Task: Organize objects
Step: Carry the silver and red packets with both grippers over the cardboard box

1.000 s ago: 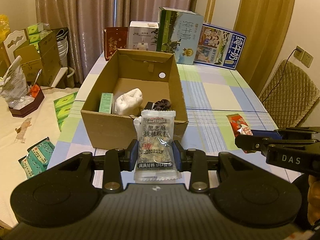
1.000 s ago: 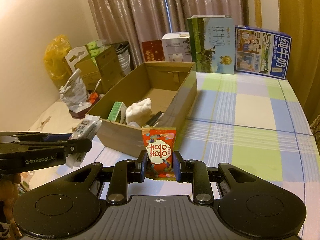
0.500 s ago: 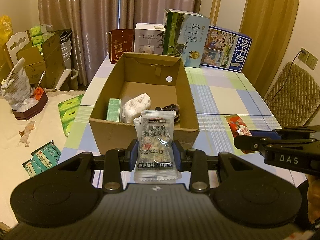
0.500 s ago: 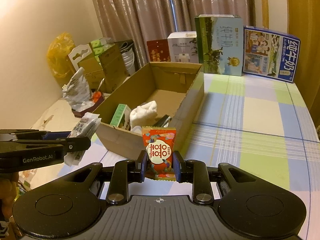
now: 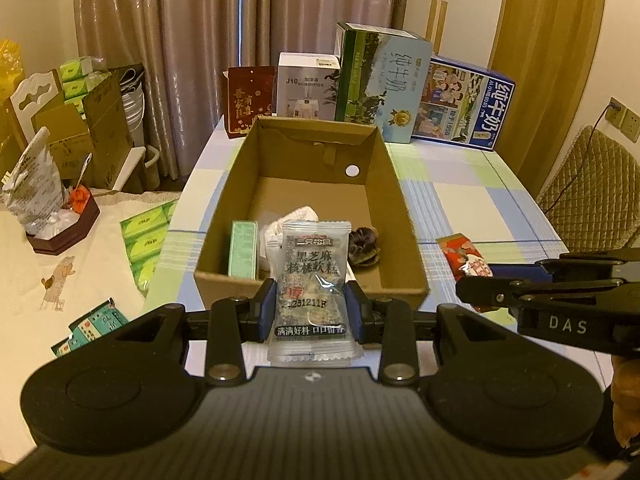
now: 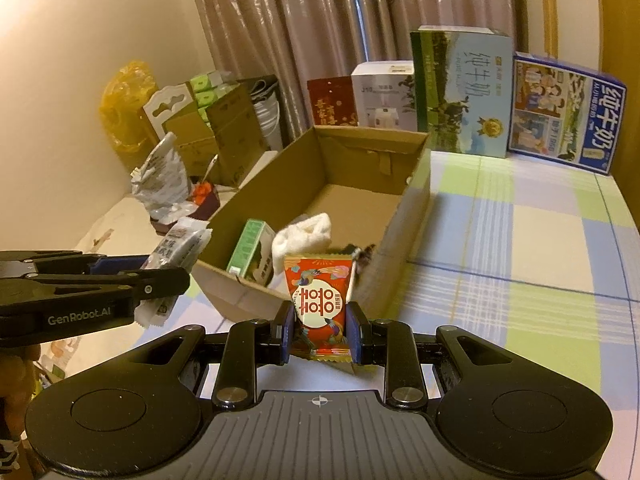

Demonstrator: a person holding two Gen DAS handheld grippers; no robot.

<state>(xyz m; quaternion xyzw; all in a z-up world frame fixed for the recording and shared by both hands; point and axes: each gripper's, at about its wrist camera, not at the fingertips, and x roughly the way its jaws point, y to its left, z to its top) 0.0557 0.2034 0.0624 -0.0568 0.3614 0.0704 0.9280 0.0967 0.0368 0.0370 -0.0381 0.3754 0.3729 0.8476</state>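
Near the box (image 5: 400, 216) on the table (image 5: 472, 200): left gripper (image 5: 311, 308) pinching a clear snack packet (image 5: 312, 280) upright, right gripper (image 6: 321, 330) pinching a red candy packet (image 6: 320, 300), both just short of the near wall.

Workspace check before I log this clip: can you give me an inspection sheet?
Surface: checked tablecloth, bare on the right.
Job's things: open cardboard box holds green packet, white cloth, dark item.
Clutter: milk cartons and boxes along the table's far edge.
Grippers: left gripper shut on clear snack packet; right gripper shut on red candy packet.
Cables: cord at wall socket.
Surroundings: curtains, padded chair, side table with bags.
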